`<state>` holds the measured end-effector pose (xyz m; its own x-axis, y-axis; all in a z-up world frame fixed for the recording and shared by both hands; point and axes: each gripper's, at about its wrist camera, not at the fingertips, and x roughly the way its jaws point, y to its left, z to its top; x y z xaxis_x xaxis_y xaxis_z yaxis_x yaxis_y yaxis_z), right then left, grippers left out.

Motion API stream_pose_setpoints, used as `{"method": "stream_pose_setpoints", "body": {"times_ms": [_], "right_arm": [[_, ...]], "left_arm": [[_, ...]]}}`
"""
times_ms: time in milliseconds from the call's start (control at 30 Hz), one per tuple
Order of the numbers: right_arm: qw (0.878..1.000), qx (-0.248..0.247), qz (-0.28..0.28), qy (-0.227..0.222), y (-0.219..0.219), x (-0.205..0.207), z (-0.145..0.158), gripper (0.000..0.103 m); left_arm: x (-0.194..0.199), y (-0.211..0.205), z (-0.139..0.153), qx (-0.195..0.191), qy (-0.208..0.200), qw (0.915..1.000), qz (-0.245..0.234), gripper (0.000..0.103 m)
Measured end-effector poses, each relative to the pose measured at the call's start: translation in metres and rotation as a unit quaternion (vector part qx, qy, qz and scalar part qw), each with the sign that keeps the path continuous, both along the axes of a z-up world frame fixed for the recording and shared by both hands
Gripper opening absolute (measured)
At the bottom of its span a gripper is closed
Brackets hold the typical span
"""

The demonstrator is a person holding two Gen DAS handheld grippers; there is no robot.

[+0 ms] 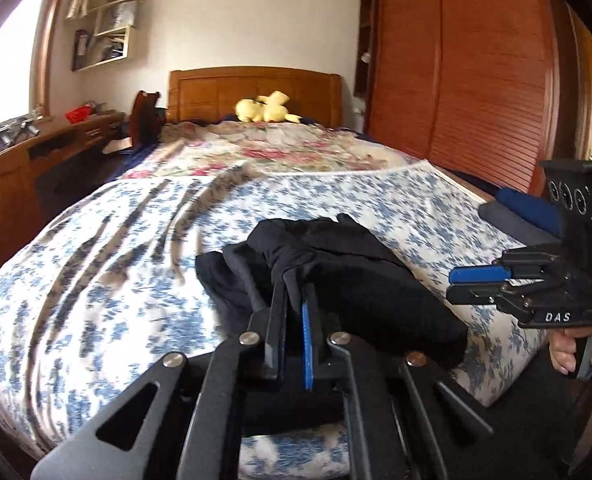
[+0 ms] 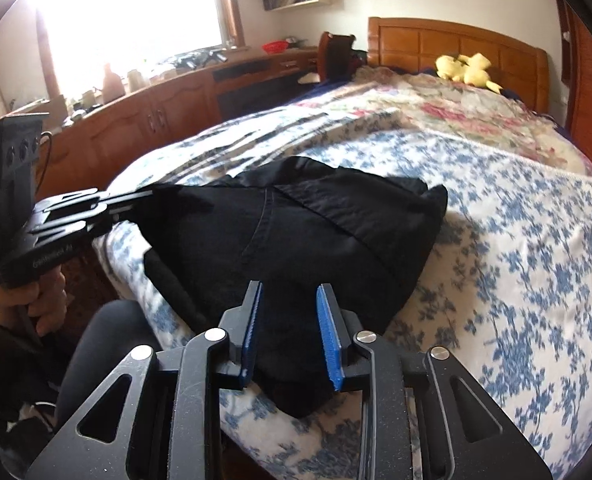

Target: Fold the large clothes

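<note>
A black garment lies bunched near the foot edge of the bed. My left gripper is shut on a fold of its fabric, which drapes over the fingertips. In the right wrist view the left gripper holds the garment's left corner slightly raised. My right gripper hovers over the garment's near edge with its blue pads apart and not pressing on the cloth. In the left wrist view the right gripper sits just right of the garment with nothing between its fingers.
Folded blue and grey clothes are stacked at the bed's right edge. A yellow plush toy rests by the wooden headboard. A wardrobe stands on the right, and wooden cabinets on the left. A person's hand grips each handle.
</note>
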<state>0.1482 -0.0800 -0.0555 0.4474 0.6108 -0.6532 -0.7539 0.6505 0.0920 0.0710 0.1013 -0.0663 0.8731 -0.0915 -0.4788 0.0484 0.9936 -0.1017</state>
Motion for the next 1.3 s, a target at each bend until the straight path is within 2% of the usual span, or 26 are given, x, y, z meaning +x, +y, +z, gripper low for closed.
{"method": "stream_pose_setpoints", "body": {"times_ms": [200,300,367,467,633,800,933,1000,1100,1133,1300], "right_arm": [[0.999,-0.017,0.029,-0.001,0.031,-0.007,-0.007,0.025],[0.999,-0.044,0.026,0.018,0.038,-0.004,-0.029,0.024],[0.997,-0.05,0.028,0.049,0.038,0.0,-0.049,0.024],[0.996,-0.064,0.034,0.044,0.04,-0.002,-0.07,0.024],[0.996,-0.061,0.036,0.048,0.039,0.0,-0.067,0.024],[0.998,-0.042,0.038,0.031,0.027,0.008,-0.045,0.025],[0.999,-0.025,0.026,0.005,0.012,0.034,-0.027,0.026],[0.999,-0.029,0.01,-0.007,0.007,0.056,-0.026,0.033],[1.0,-0.022,-0.004,0.0,0.003,0.094,-0.033,0.044],[1.0,-0.021,-0.008,0.003,0.004,0.105,-0.036,0.049],[0.999,-0.024,-0.039,0.02,0.012,0.166,-0.059,0.057]], "left_arm": [[-0.008,0.024,-0.031,-0.007,0.039,0.9989,0.025,0.004],[-0.009,0.028,-0.052,-0.024,0.059,0.9976,0.027,0.005],[-0.009,0.027,-0.063,-0.033,0.071,0.9966,0.026,0.005],[-0.01,0.019,-0.069,-0.016,0.074,0.9967,0.03,0.005],[-0.011,0.015,-0.066,-0.009,0.074,0.9967,0.034,0.007],[-0.014,0.018,-0.061,-0.015,0.08,0.9958,0.042,0.012],[-0.015,0.021,-0.055,-0.019,0.086,0.995,0.046,0.024],[-0.018,0.02,-0.053,-0.011,0.091,0.9943,0.055,0.027],[-0.023,0.022,-0.053,-0.008,0.098,0.9929,0.067,0.037],[-0.025,0.023,-0.053,-0.009,0.101,0.9922,0.071,0.037],[-0.028,0.026,-0.06,-0.01,0.116,0.9894,0.086,0.04]]}}
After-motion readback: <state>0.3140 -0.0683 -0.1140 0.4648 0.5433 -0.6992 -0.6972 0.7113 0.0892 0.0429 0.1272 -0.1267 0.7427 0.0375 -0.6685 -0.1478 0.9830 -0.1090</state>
